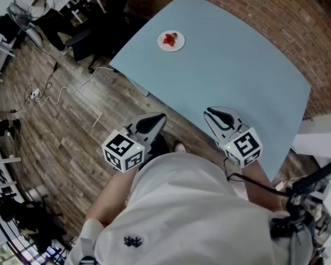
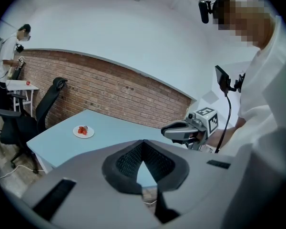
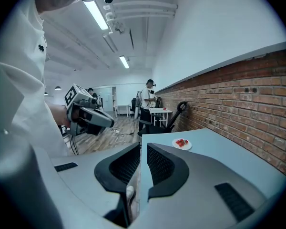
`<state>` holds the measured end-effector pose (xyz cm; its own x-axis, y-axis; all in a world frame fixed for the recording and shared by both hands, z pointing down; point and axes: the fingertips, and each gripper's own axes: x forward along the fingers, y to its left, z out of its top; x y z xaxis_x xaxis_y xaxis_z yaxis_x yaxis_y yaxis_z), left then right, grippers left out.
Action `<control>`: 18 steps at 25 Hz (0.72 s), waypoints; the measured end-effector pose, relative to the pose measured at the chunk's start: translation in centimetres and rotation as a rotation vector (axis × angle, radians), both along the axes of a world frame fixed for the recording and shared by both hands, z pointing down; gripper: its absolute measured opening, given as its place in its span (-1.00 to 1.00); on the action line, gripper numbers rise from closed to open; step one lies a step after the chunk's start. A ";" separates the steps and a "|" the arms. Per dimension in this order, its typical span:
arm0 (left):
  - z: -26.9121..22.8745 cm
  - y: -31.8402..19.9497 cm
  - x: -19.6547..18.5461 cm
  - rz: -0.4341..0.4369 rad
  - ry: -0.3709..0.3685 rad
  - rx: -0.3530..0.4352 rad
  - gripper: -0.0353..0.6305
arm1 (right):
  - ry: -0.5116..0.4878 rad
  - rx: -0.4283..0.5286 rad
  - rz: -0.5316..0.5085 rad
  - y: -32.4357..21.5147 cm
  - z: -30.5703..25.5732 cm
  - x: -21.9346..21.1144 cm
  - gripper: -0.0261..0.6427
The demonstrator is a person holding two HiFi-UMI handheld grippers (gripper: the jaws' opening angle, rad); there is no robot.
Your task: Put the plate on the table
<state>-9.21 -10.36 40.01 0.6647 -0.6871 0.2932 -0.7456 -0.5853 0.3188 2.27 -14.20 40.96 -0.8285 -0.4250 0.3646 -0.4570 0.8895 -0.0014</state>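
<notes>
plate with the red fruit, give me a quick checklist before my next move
1. Plate flat on the table, fully inside its edge: ok
2. Red fruit on the plate: ok
3. Left gripper jaws together, nothing between: ok
4. Right gripper jaws all but together, nothing between: ok
5. Both grippers apart from the plate, by the table's near edge: ok
6. Plate well away from the table's edge: not ok, it sits near the far corner

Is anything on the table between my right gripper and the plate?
Nothing visible does. Only bare table lies between the right gripper, over the near edge, and the plate near the far corner.
</notes>
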 end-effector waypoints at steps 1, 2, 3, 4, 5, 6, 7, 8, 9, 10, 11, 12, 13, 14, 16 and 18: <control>0.0 0.2 0.0 0.002 0.000 -0.001 -0.89 | 0.000 0.003 -0.006 0.0 -0.1 -0.2 -0.76; 0.0 0.4 0.1 0.003 -0.001 -0.002 -0.89 | -0.003 0.006 -0.010 0.1 -0.1 -0.3 -0.76; 0.1 0.5 0.2 0.003 -0.001 -0.002 -0.89 | -0.005 0.010 -0.013 0.2 -0.1 -0.3 -0.76; 0.2 0.6 0.3 0.005 -0.001 -0.003 -0.89 | -0.005 0.014 -0.016 0.2 -0.1 -0.2 -0.76; 0.2 0.7 0.4 0.007 0.000 -0.004 -0.89 | -0.005 0.019 -0.017 0.2 -0.1 -0.2 -0.76; 0.3 0.7 0.4 0.008 0.001 -0.004 -0.89 | -0.004 0.022 -0.019 0.2 -0.1 -0.1 -0.76; 0.3 0.7 0.4 0.009 0.000 -0.005 -0.89 | -0.003 0.025 -0.020 0.3 -0.1 -0.2 -0.76; 0.3 0.8 0.3 0.009 0.000 -0.005 -0.89 | -0.001 0.026 -0.022 0.3 -0.1 -0.3 -0.76; 0.3 0.9 0.2 0.008 -0.001 -0.006 -0.89 | 0.001 0.028 -0.024 0.4 -0.2 -0.4 -0.76; 0.3 1.1 0.1 0.007 0.000 -0.008 -0.89 | 0.005 0.031 -0.026 0.6 -0.2 -0.4 -0.76; 0.3 1.2 0.1 0.005 0.002 -0.009 -0.89 | 0.011 0.036 -0.030 0.7 -0.3 -0.4 -0.78; 0.3 1.3 0.2 0.003 0.003 -0.009 -0.89 | 0.017 0.042 -0.034 0.9 -0.3 -0.3 -0.81; 0.4 1.5 0.3 0.003 0.003 -0.009 -0.89 | 0.021 0.046 -0.037 1.1 -0.2 -0.3 -0.82; 0.4 1.6 0.4 0.004 0.003 -0.010 -0.89 | 0.023 0.048 -0.039 1.2 -0.2 -0.2 -0.82; 0.6 1.7 0.6 0.005 0.004 -0.013 -0.89 | 0.022 0.049 -0.038 1.4 -0.1 0.1 -0.82; 0.7 1.8 0.8 0.005 0.006 -0.017 -0.89 | 0.023 0.049 -0.036 1.5 -0.1 0.4 -0.82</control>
